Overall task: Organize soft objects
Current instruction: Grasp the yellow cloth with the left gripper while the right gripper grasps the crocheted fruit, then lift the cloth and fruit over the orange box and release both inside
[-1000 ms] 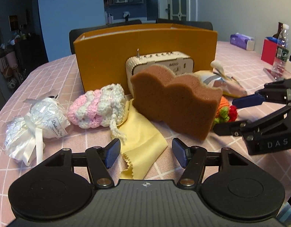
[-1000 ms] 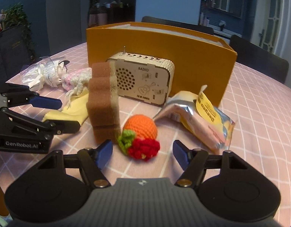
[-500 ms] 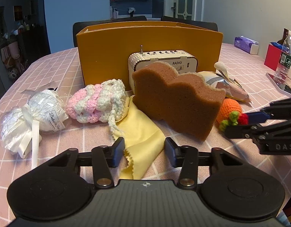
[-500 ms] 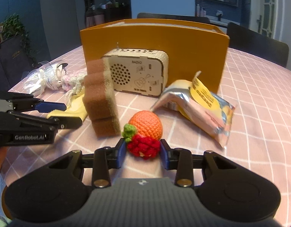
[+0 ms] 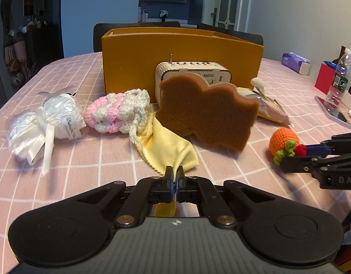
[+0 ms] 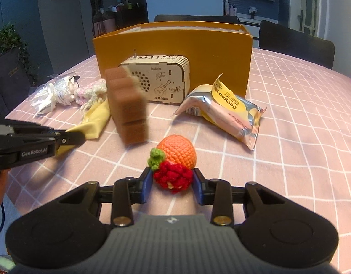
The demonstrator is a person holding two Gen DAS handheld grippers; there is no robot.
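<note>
My left gripper (image 5: 174, 178) is shut on the near corner of a yellow cloth (image 5: 166, 146), which lies on the pink checked table; the cloth also shows in the right wrist view (image 6: 95, 118). My right gripper (image 6: 172, 182) is shut on the red end of a crocheted orange fruit (image 6: 177, 153), which also shows in the left wrist view (image 5: 284, 140). A brown sponge (image 5: 205, 111) stands on edge between them. A pink and white crochet pouch (image 5: 116, 111) and a white ribboned bundle (image 5: 45, 123) lie to the left.
An orange box (image 5: 180, 57) stands at the back with a wooden radio (image 6: 159, 82) in front of it. A snack packet (image 6: 225, 111) lies right of the radio. A bottle (image 5: 340, 77), a red box and a tissue pack sit far right.
Both grippers have closed: the left on the yellow cloth's corner, the right on the crocheted fruit. The fruit has shifted away from the sponge with the right gripper.
</note>
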